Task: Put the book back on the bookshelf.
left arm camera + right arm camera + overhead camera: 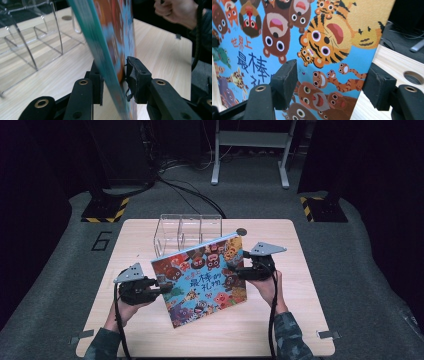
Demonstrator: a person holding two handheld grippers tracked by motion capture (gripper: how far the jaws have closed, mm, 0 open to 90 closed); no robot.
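My left gripper (162,287) sits at nine o'clock of the book (202,277), my right gripper (240,265) at three; the clear organiser (187,232) stands behind at twelve, on the table (295,320).

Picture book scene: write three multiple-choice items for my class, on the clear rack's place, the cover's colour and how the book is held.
1. Where is the clear rack relative to the picture book? A) behind it B) in front of it C) on top of it
2. The cover's background is: A) red B) blue C) white
3. The book is: A) lying flat B) inside the rack C) tilted up, clamped by the left gripper
Answers: 1 A, the rack stands beyond the book in the high view; 2 B, blue shows between the animals; 3 C, its jaws pinch the book's edge.
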